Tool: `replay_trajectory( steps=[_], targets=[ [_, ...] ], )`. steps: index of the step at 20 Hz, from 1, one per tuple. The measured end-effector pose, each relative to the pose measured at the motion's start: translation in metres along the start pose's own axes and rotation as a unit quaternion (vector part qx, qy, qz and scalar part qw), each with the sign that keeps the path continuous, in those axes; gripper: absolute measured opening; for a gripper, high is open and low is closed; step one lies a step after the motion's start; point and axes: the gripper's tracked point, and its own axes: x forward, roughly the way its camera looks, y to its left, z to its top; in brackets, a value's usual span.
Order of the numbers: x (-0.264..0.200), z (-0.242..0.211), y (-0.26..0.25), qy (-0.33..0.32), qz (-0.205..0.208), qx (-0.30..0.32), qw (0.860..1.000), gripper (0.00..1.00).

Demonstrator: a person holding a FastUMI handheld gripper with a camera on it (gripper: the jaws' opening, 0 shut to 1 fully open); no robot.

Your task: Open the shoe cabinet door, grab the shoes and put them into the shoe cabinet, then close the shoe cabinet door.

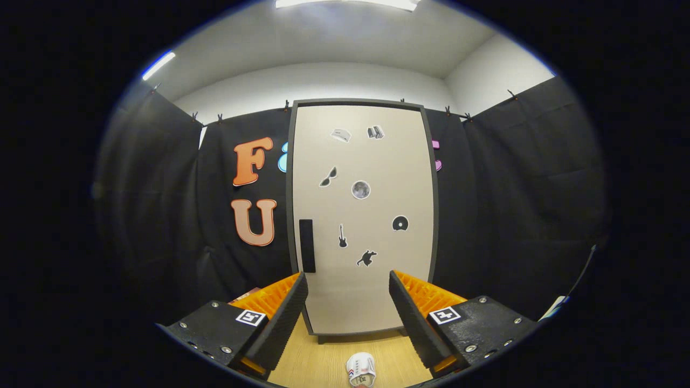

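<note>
A tall shoe cabinet (361, 215) stands straight ahead against the black cloth wall. Its pale door is closed, dotted with small dark stickers, and carries a black vertical handle (306, 245) near its left edge. A white shoe (361, 369) with red and dark trim lies on the wooden floor (323, 361), toe toward the cabinet, low between my fingers. My gripper (348, 291) is open, its two fingers spread wide with nothing between them, held well short of the door.
Black cloth walls close in on the left and right of the cabinet. A white ceiling with strip lights (345, 3) runs above. A pale object (555, 308) leans at the far right by the cloth.
</note>
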Motion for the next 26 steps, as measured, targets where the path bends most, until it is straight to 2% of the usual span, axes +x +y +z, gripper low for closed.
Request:
replay_trajectory(
  steps=[7, 14, 26],
  targets=[
    [0.041, 0.003, 0.023, -0.002, 0.018, -0.001, 1.000, 0.95],
    [0.101, -0.002, 0.062, -0.003, 0.039, -0.008, 0.999, 0.95],
    [0.198, -0.035, 0.100, 0.027, 0.049, -0.010, 0.998, 0.95]
  ],
)
